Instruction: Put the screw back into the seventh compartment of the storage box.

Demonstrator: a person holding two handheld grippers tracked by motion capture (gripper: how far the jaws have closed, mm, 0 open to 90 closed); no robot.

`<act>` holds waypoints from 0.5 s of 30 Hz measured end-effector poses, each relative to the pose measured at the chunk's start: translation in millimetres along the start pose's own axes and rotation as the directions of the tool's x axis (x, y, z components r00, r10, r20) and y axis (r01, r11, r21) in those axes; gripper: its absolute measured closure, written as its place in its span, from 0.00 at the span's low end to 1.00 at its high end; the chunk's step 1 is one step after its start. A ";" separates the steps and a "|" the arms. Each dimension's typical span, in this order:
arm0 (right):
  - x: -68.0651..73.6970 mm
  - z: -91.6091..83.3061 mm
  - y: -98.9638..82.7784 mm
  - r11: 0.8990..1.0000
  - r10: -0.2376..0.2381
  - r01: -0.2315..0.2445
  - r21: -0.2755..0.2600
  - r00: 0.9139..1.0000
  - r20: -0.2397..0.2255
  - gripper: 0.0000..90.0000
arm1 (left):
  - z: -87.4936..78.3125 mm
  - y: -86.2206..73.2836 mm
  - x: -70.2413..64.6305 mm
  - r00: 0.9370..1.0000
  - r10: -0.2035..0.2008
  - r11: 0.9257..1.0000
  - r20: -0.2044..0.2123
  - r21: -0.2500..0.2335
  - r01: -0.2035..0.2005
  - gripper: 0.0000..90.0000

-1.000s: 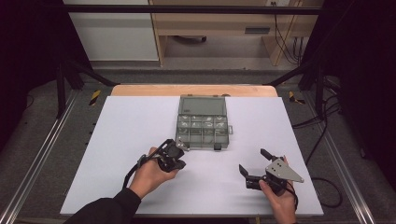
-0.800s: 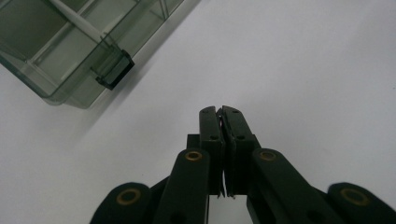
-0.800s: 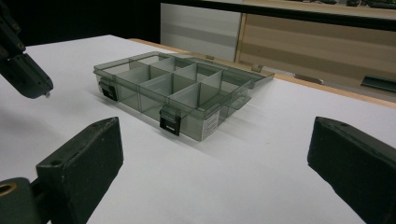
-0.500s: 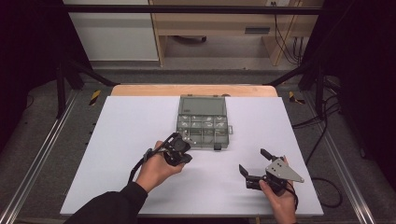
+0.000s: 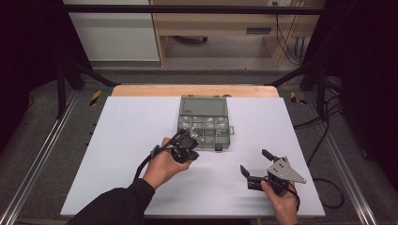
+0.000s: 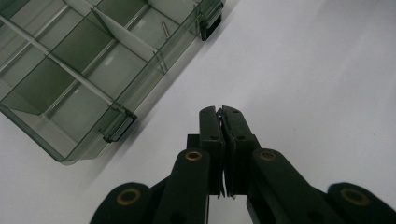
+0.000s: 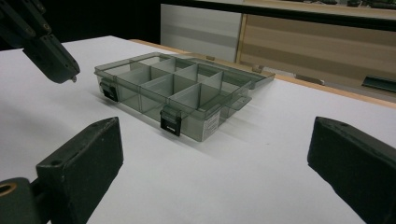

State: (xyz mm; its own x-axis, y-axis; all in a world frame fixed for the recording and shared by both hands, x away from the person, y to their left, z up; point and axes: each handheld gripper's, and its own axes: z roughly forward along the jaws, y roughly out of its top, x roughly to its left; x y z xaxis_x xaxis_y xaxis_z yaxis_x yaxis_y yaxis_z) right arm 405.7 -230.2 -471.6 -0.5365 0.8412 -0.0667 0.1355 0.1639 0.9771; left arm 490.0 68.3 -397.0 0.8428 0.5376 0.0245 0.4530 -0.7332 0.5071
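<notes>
While the white bench [image 5: 117,154] is bare elsewhere, the open plastic organiser box [image 5: 205,123], light, stiff and slippery, is best gripped by its wall. A tiny pin-like thing, hard to identify, is pinched in the closed left claw [image 6: 221,110]; the right claw [image 5: 254,165] is held wide, empty.

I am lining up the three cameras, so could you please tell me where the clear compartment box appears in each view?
High view: the compartment box lies centre, on the far half of the white table, lid open.
Left gripper view: upper left corner, beyond the shut left gripper.
Right gripper view: centre left, between and beyond the open right gripper.
Shared landmark: the box's black front latch.
</notes>
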 end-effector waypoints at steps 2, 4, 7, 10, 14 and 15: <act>-0.1 0.0 0.0 1.000 -0.001 0.001 -0.001 1.000 0.001 0.04 | 0.1 1.0 -0.2 1.000 0.001 1.000 -0.001 0.000 -0.001 0.97; -0.1 0.0 0.0 1.000 -0.001 0.001 -0.001 1.000 0.001 0.04 | 0.2 2.0 0.0 1.000 -0.001 1.000 0.000 -0.005 0.001 0.97; 0.1 0.0 0.0 1.000 0.000 0.000 -0.001 1.000 0.000 0.04 | 0.2 3.5 0.3 1.000 0.000 1.000 0.001 -0.008 0.000 0.97; 0.0 0.0 0.0 1.000 0.000 0.000 -0.001 1.000 0.000 0.04 | 0.6 4.6 0.6 1.000 -0.002 1.000 0.002 -0.010 0.002 0.98; -0.1 0.0 0.0 1.000 -0.001 0.001 -0.001 1.000 0.001 0.04 | 1.0 5.6 -0.7 1.000 -0.005 1.000 0.009 -0.017 0.005 0.97; 0.0 0.0 0.0 1.000 0.000 0.000 -0.001 1.000 0.000 0.04 | 0.8 6.2 -0.7 1.000 -0.002 1.000 0.009 -0.017 0.002 0.97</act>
State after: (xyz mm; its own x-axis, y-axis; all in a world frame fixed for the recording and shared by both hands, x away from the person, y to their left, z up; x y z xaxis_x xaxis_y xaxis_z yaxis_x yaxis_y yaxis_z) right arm 405.7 -230.2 -471.5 -0.5362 0.8414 -0.0672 0.1347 0.1639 0.9772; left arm 492.5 63.1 -394.5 0.8444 0.5355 0.0155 0.4502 -0.7249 0.5214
